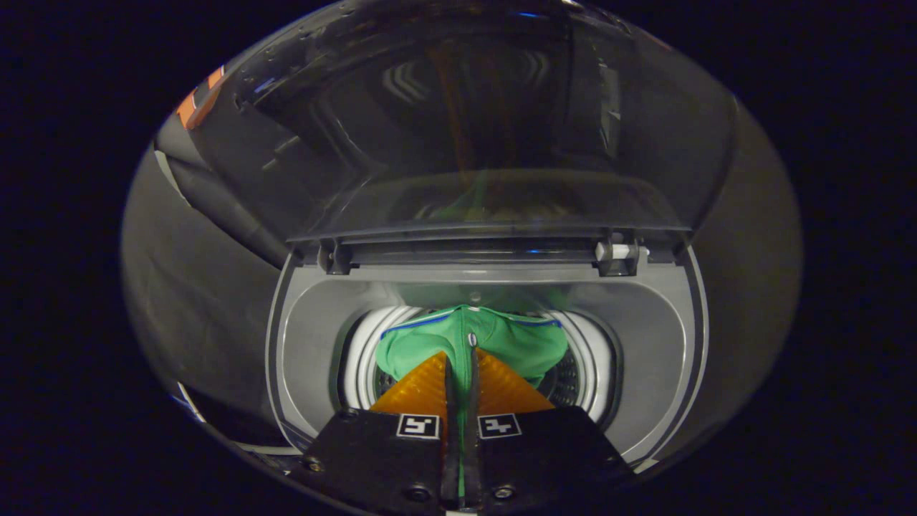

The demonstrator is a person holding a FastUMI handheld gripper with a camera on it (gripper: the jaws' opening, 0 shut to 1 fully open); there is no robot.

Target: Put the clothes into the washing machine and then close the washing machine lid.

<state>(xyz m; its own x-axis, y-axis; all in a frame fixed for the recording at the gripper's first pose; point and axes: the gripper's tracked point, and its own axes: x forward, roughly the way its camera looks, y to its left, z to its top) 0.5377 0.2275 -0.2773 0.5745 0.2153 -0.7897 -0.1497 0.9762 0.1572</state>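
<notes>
A green garment (501, 342) with a blue and white trim hangs over the round drum opening (358, 358) of a grey top-loading washing machine (315, 330). My gripper (461, 358) is shut on a fold of this garment, and green cloth shows in the narrow slit between the two fingers. The garment spreads just ahead of the fingertips, partly down inside the drum. The machine's clear lid (487, 129) stands raised on its hinges (616, 252) beyond the opening.
The grey rim (698, 315) of the machine's top curves around the drum. Dark booth cloth (193, 287) hangs to the left of the machine and behind the lid.
</notes>
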